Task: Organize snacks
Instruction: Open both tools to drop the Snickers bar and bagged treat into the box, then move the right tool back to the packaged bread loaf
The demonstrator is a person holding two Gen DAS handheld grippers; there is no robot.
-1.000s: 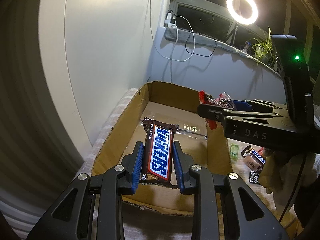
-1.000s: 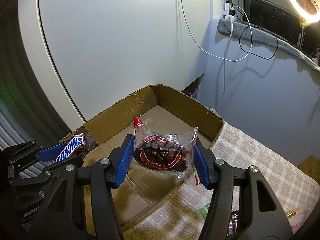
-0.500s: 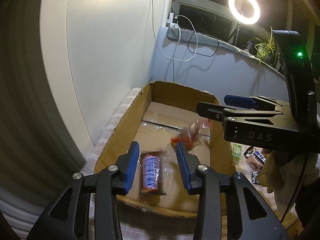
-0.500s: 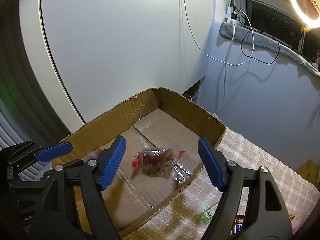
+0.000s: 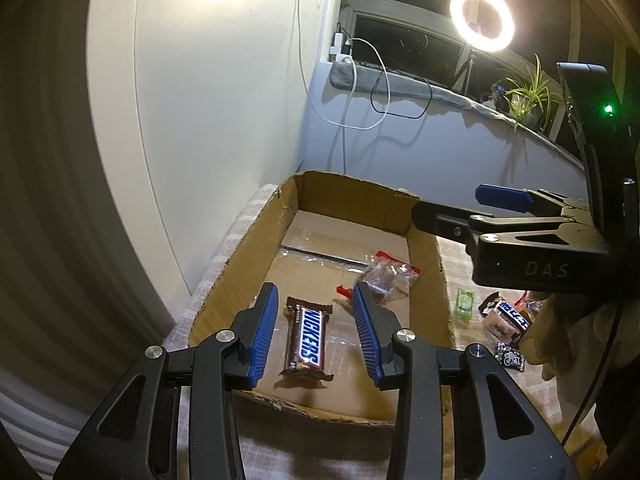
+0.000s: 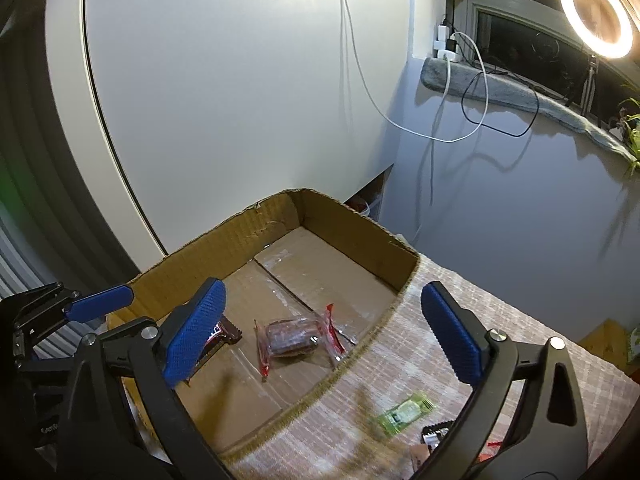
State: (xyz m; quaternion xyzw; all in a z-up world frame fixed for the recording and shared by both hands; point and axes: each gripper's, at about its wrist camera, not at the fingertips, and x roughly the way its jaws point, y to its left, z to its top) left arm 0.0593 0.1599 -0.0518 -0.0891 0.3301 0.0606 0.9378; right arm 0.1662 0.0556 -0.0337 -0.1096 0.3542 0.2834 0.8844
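Snickers bar (image 5: 306, 338) and clear-wrapped snack (image 6: 294, 336) lie flat in the cardboard box (image 5: 236, 264) — left gripper (image 5: 314, 334) and right gripper (image 6: 320, 334) both spread, empty.

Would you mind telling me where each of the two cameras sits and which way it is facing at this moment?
Left wrist view: on the left gripper, looking forward and down into the cardboard box at the Snickers bar; its own open blue-padded fingers show, with the right gripper at the right.
Right wrist view: on the right gripper, above the box's right rim, looking down at the clear-wrapped snack; its open fingers show, the left gripper at the left.
Shared: box, both snacks, green packet, ring light.
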